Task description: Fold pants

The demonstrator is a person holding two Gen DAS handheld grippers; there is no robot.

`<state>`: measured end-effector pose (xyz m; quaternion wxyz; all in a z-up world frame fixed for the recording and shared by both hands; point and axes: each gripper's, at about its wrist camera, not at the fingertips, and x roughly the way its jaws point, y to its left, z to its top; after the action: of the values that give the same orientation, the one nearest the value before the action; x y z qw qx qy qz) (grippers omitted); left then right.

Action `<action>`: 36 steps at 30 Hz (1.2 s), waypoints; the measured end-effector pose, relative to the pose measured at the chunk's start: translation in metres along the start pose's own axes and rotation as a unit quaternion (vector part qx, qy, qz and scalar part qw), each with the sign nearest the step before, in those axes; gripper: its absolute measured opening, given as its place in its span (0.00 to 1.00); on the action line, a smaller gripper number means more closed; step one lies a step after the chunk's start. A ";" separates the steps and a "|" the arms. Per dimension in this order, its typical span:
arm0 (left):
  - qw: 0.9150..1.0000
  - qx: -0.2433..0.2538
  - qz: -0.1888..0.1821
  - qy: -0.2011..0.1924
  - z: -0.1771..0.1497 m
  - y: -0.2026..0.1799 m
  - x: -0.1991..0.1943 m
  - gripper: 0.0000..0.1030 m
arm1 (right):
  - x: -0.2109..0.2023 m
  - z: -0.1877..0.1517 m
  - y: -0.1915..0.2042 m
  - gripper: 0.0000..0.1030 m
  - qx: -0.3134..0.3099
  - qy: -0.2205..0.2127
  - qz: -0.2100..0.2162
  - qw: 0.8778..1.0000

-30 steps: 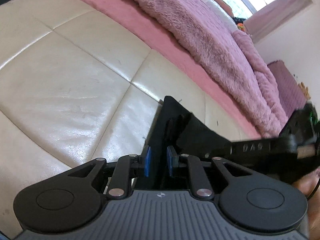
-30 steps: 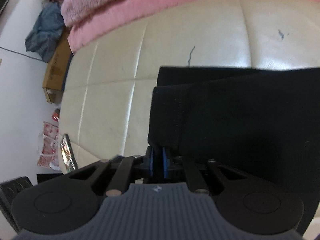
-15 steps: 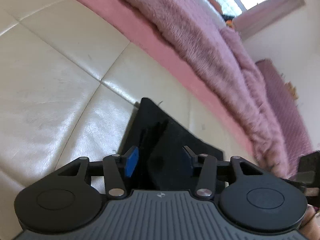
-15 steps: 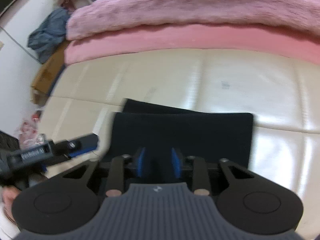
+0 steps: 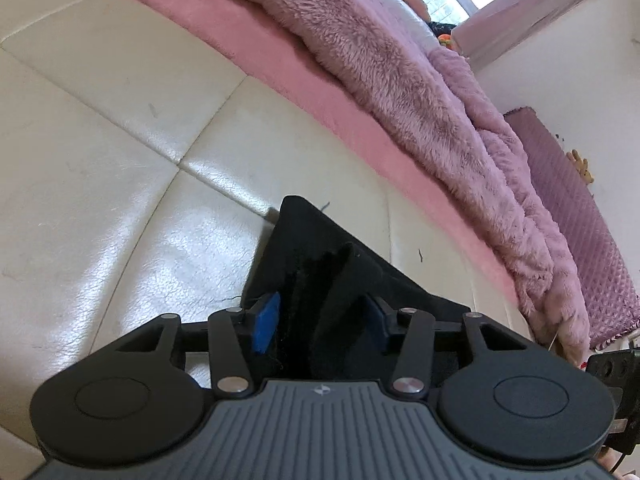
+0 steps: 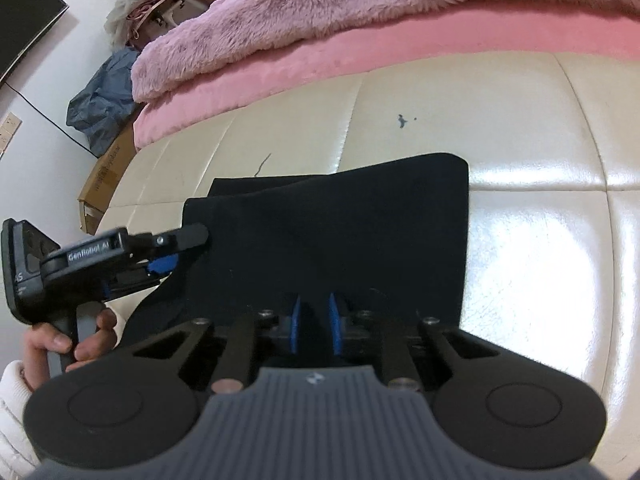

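Observation:
Black pants (image 6: pixel 340 232) lie folded into a rectangle on the cream leather surface (image 6: pixel 540 248); they also show in the left wrist view (image 5: pixel 320 248). My left gripper (image 5: pixel 320 320) is open, its blue pads either side of the pants' near edge fold; it also shows in the right wrist view (image 6: pixel 176 248) at the pants' left edge. My right gripper (image 6: pixel 314 324) is open with a narrow gap, over the pants' near edge, with no cloth seen between the pads.
A pink fluffy blanket (image 5: pixel 400 64) and pink mattress edge (image 6: pixel 360 56) run along the far side. A cardboard box (image 6: pixel 104 176), blue clothes (image 6: pixel 104 96) and a dark screen (image 6: pixel 24 20) lie at the left. A purple quilted cover (image 5: pixel 580 216) is at the right.
Both grippers let go of the pants and opened. The pants now lie flat as a folded rectangle. The right gripper pulled back and its view tilted up.

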<state>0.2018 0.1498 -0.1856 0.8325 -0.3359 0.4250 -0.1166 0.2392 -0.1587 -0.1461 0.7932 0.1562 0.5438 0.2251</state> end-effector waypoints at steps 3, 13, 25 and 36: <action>1.000 0.007 0.002 -0.011 0.000 -0.008 -0.004 0.17 | 0.000 0.000 -0.003 0.07 0.007 -0.002 0.005 1.000; 0.988 0.146 -0.003 -0.047 0.027 -0.076 -0.041 0.13 | -0.040 -0.009 0.013 0.14 -0.054 -0.049 -0.003 0.997; 0.997 0.062 0.040 -0.004 0.025 -0.004 0.008 0.17 | -0.029 -0.022 0.000 0.09 -0.080 -0.053 -0.066 0.993; 0.980 0.153 0.127 -0.004 -0.005 -0.059 -0.056 0.23 | -0.064 -0.045 0.037 0.15 -0.153 -0.077 -0.098 0.980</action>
<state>0.1694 0.1307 -0.1137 0.8839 -0.1485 0.4377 -0.0720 0.1706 -0.1605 -0.0937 0.8655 -0.0044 0.4530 0.2139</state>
